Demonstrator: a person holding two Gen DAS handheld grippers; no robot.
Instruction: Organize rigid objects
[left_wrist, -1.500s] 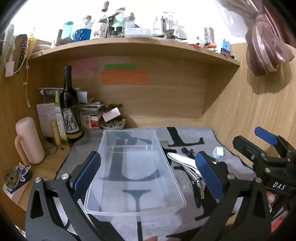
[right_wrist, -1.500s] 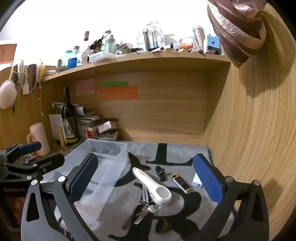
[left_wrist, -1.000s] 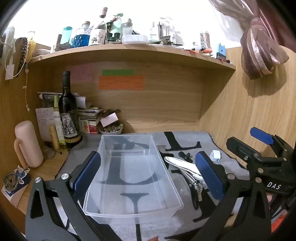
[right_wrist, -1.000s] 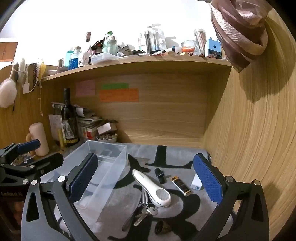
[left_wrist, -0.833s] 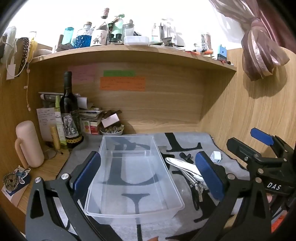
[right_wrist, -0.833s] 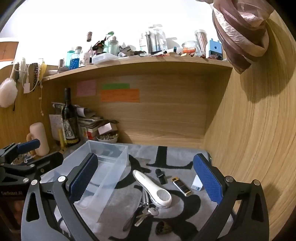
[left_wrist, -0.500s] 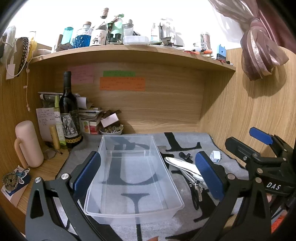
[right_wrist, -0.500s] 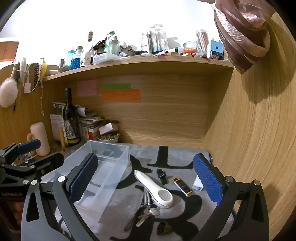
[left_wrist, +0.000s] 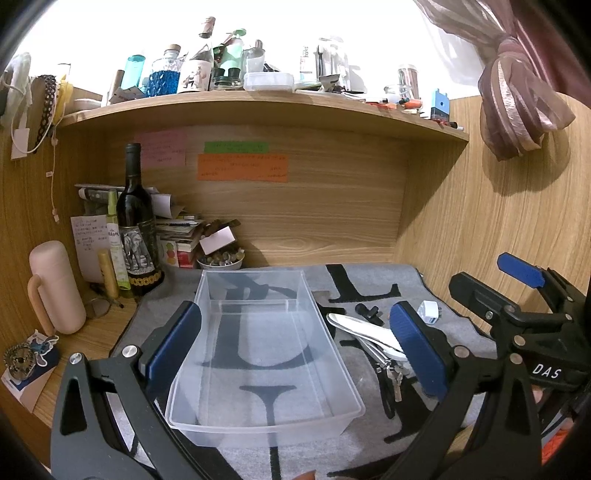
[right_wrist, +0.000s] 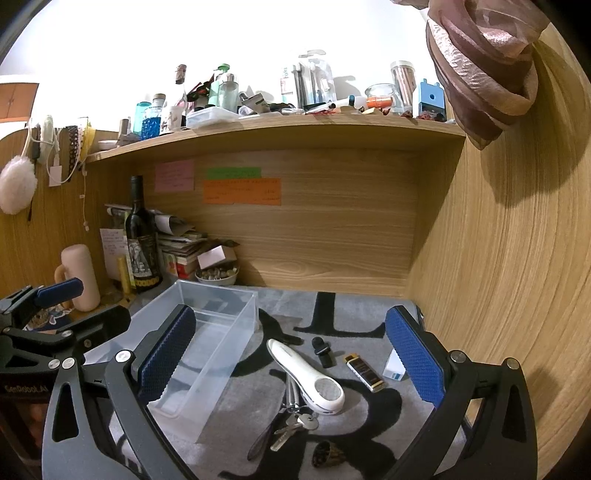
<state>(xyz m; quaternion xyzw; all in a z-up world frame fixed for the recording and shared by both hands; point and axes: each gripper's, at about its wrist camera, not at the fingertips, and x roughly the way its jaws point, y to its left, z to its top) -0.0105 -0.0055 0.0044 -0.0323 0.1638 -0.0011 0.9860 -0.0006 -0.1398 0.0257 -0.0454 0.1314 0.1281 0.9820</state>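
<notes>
Clear plastic bin (left_wrist: 258, 354) sits empty on the grey rug with black letters (left_wrist: 373, 291) that covers the table, its long side running away from the person. The left gripper (left_wrist: 295, 339) hangs over the near end of the bin, jaws spread wide apart and holding nothing, one blue pad on each side of the bin's walls. The right gripper (right_wrist: 288, 354) is just as widely released and empty, poised above the loose things lying to the right of the bin.

Those things are scattered on the rug: a white handheld device with a round mesh end (right_wrist: 306, 376) lying at a slant, a bunch of keys (right_wrist: 295, 424) touching its near end, a small black clip (right_wrist: 321, 350) just beyond it, a slim dark lighter with gold ends (right_wrist: 365, 373), and a small white box (right_wrist: 393, 367) partly hidden by the right-hand pad. A small brown patterned piece (right_wrist: 327, 454) lies nearest the person; I cannot tell what it is.

At the back left corner stand a dark wine bottle (left_wrist: 136, 225), a pink tumbler with a handle (left_wrist: 51, 288) and a small bowl (left_wrist: 219, 260). The wooden shelf (left_wrist: 258, 103) above is crowded with bottles and jars, and three coloured paper notes (left_wrist: 242, 168) are stuck on the back panel.
</notes>
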